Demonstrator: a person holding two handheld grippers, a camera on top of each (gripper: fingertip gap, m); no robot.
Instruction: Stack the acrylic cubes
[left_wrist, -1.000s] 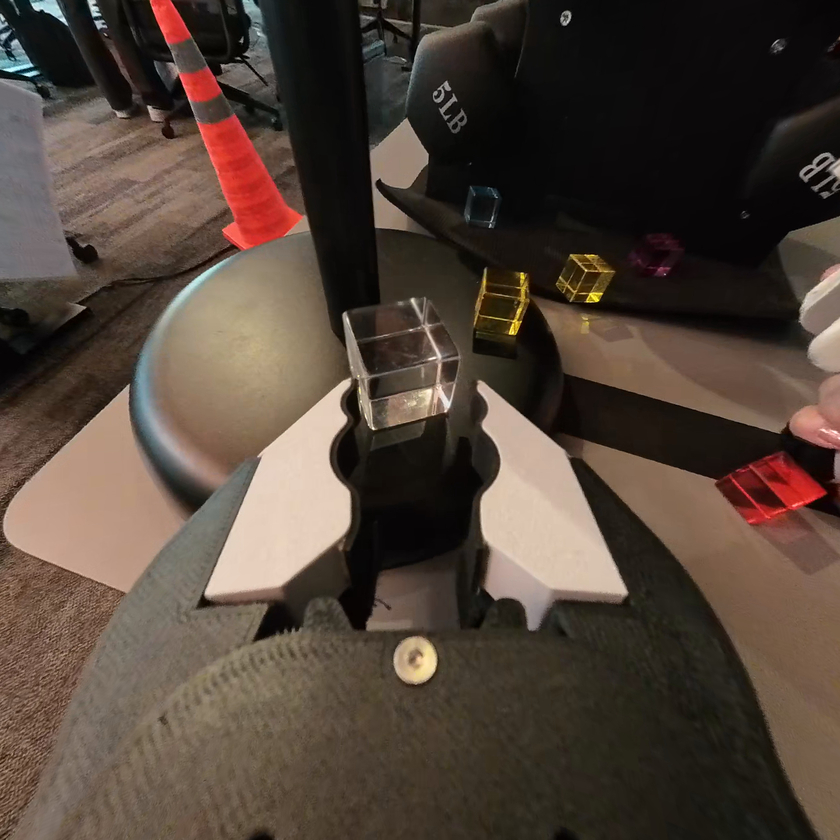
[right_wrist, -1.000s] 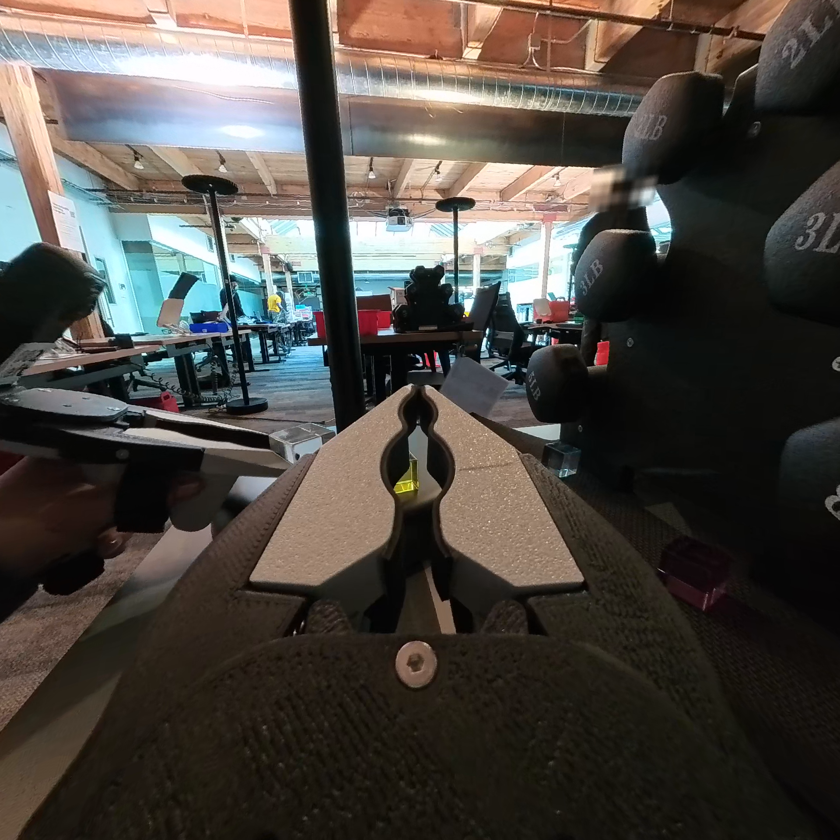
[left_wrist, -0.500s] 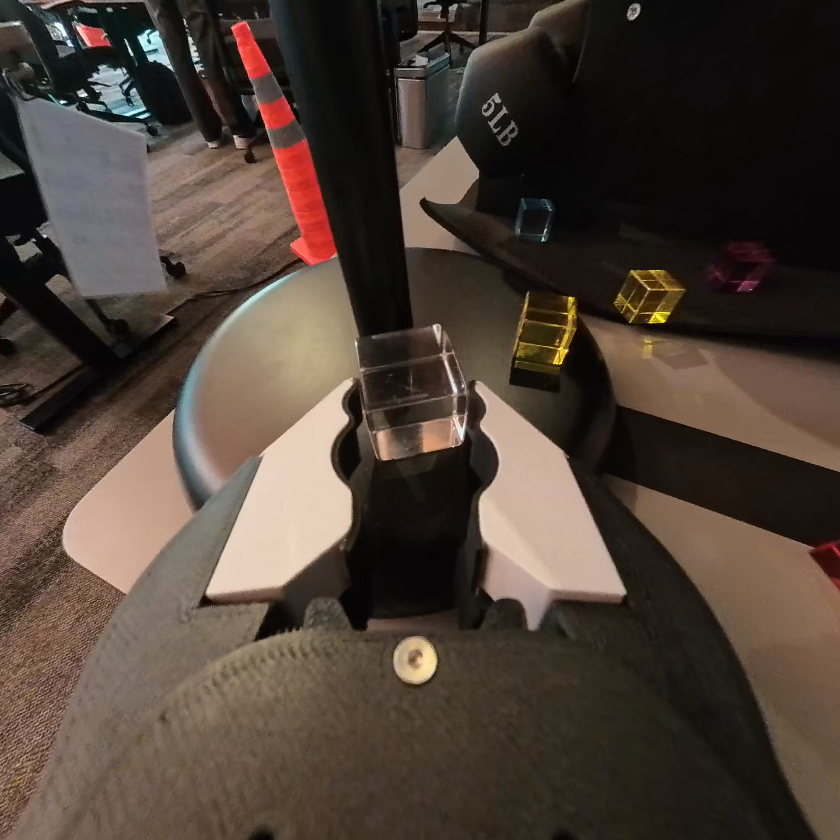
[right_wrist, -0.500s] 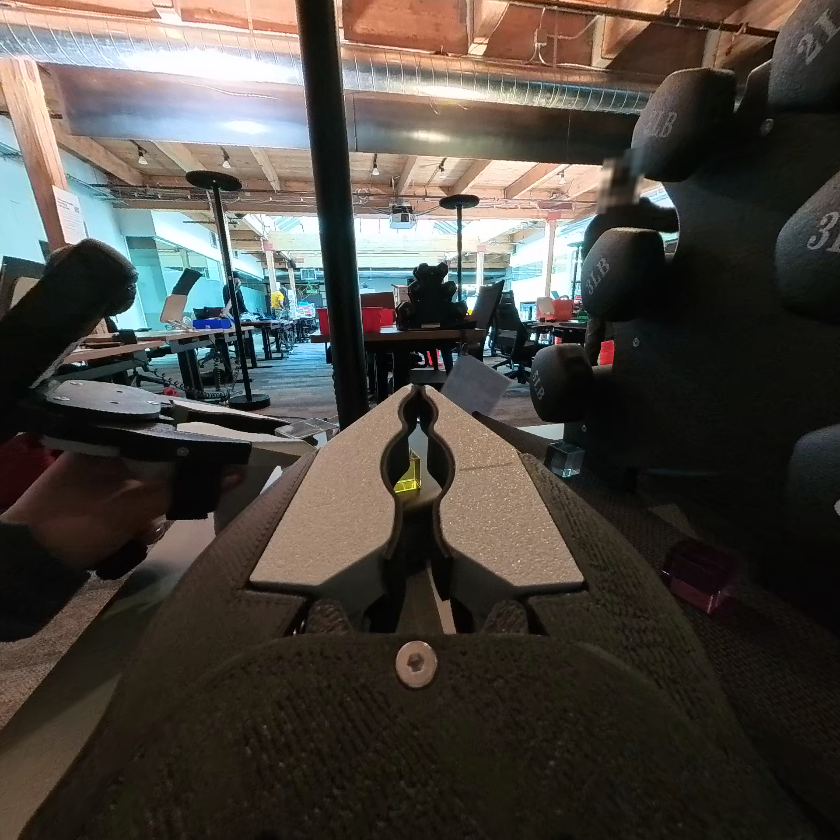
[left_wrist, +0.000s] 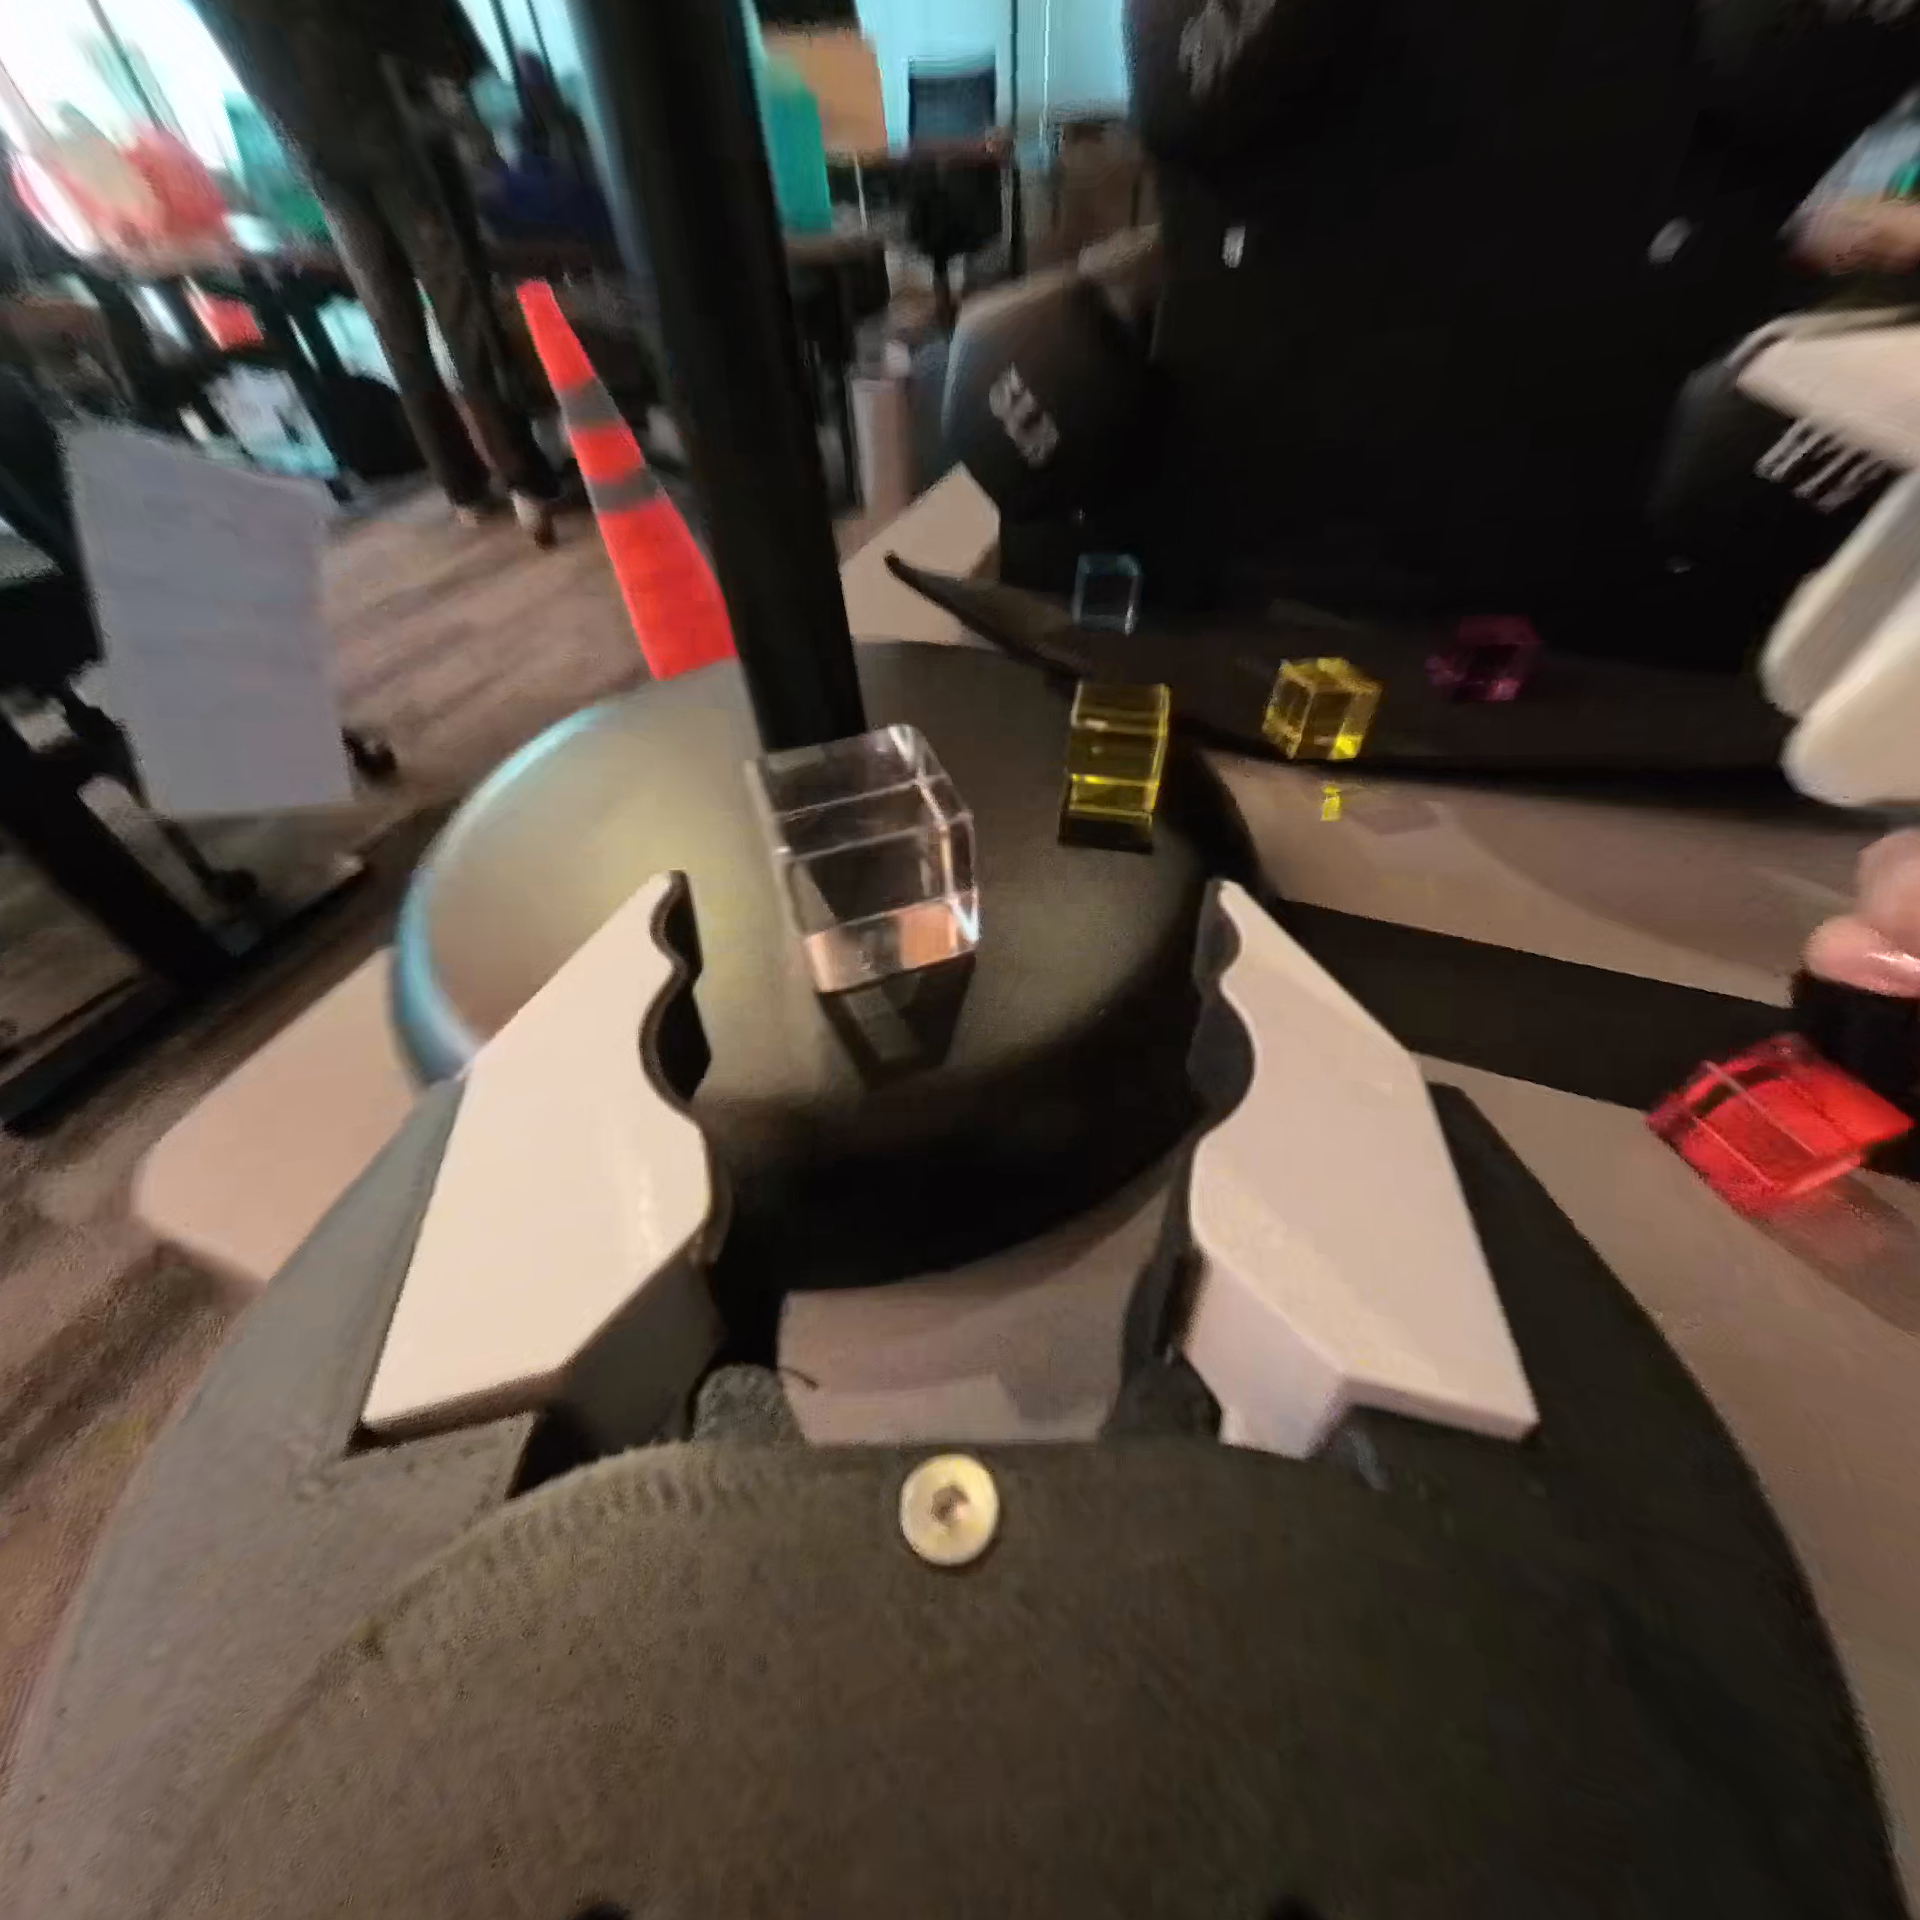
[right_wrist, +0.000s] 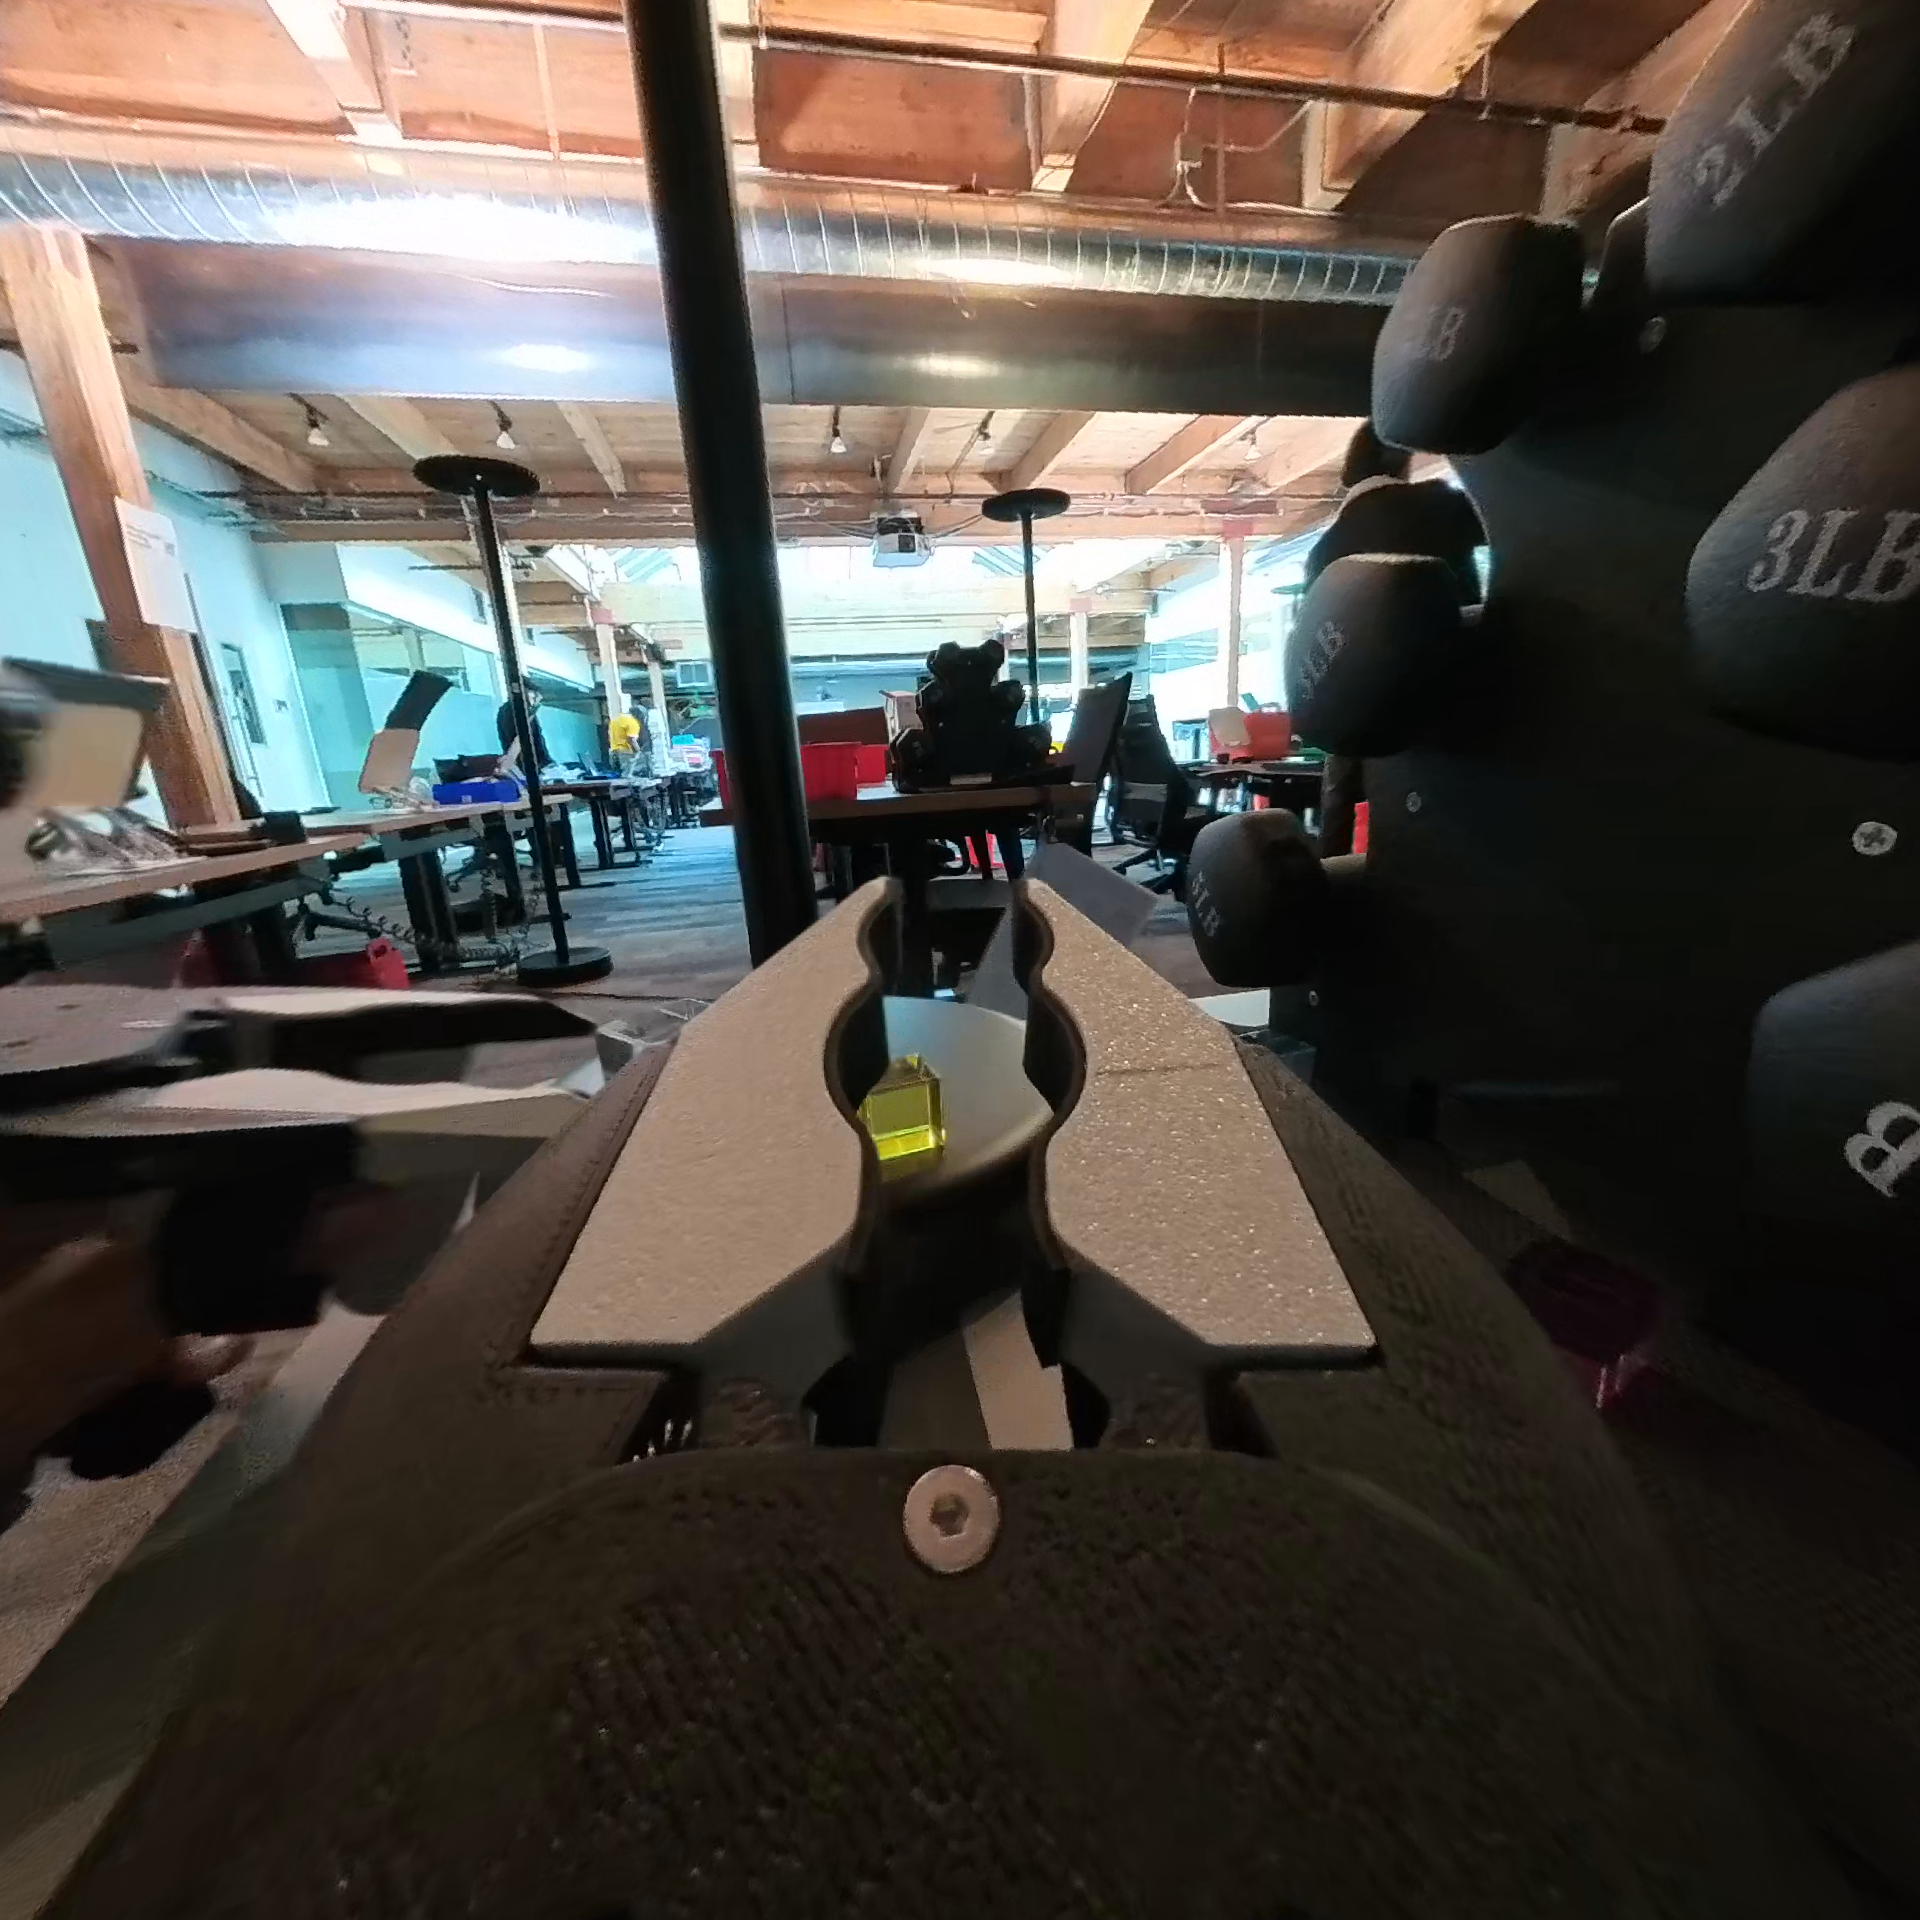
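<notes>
In the left wrist view my left gripper is open wide. A clear cube stands between its fingertips on the black round base of a pole, with a gap to each pad. A yellow cube stands on the same base to the right. My right gripper is slightly open, with nothing between its pads. The yellow cube shows beyond its jaws on the base. My left gripper's fingers show at the left of the right wrist view.
A second yellow cube, a magenta cube and a pale blue cube lie on a black mat by a dumbbell rack. A red cube lies on the table at the right. An orange cone stands on the floor.
My left gripper's jaws opened and let go of the clear cube, which now stands on the round base. My right gripper's jaws parted a little from shut.
</notes>
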